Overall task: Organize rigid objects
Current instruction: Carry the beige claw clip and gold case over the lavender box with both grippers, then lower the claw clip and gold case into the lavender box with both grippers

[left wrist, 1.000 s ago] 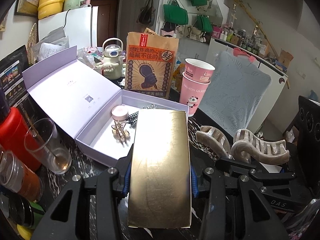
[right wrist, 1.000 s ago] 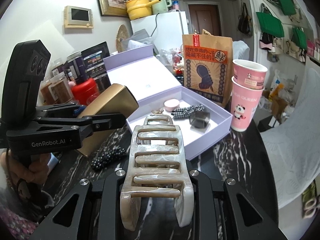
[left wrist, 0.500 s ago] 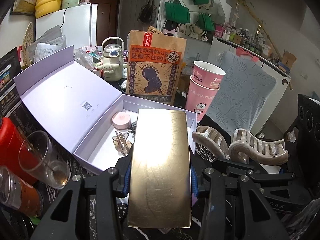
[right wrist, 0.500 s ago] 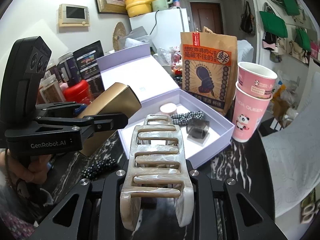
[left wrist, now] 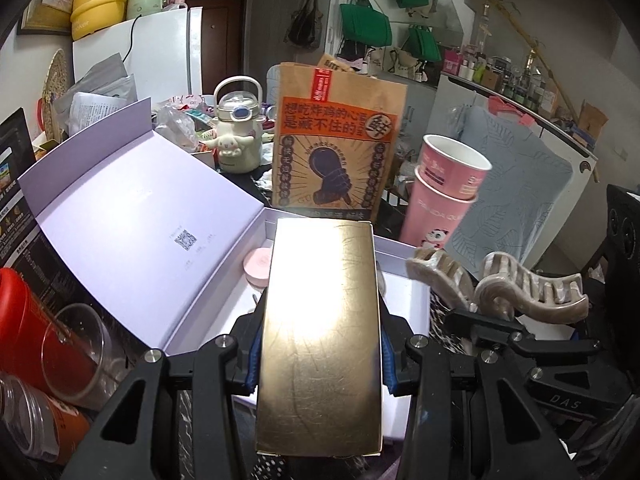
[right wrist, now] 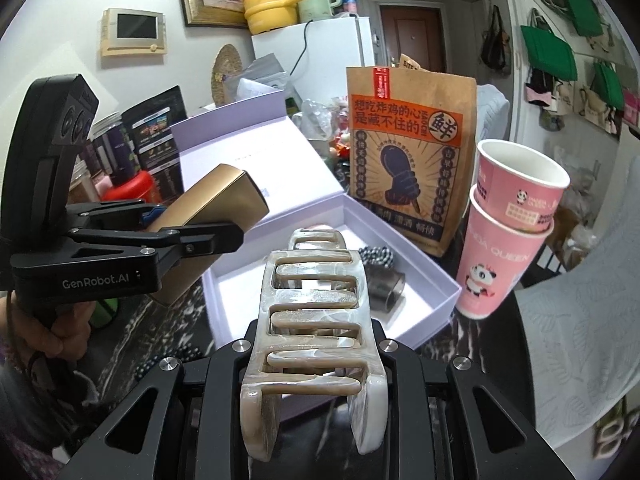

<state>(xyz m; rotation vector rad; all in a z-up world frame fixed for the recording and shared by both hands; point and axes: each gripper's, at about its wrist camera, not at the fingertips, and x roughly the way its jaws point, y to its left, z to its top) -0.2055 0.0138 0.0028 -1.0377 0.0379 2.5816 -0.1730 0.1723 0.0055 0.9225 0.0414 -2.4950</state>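
My left gripper (left wrist: 320,364) is shut on a flat gold box (left wrist: 320,320), held lengthwise over the near edge of the open lavender gift box (left wrist: 400,249). The right wrist view shows that gripper (right wrist: 224,236) from the side, with the gold box (right wrist: 224,200) angled up. My right gripper (right wrist: 316,364) is shut on a beige marbled claw hair clip (right wrist: 312,304), just short of the gift box's near wall (right wrist: 424,320). In the gift box lie a pink round compact (left wrist: 256,266), a checkered scrunchie (right wrist: 376,256) and a dark smoky clip (right wrist: 386,286).
Two stacked pink paper cups (right wrist: 508,232) and a brown paper bag (right wrist: 408,152) stand behind and right of the gift box. A red jar (left wrist: 28,328) and a clear glass (left wrist: 76,352) sit at the left. Black beads (right wrist: 168,360) lie on the dark marbled table.
Both grippers have moved forward toward the lavender gift box, which now looks closer. The gold box and the claw clip stay gripped as before.
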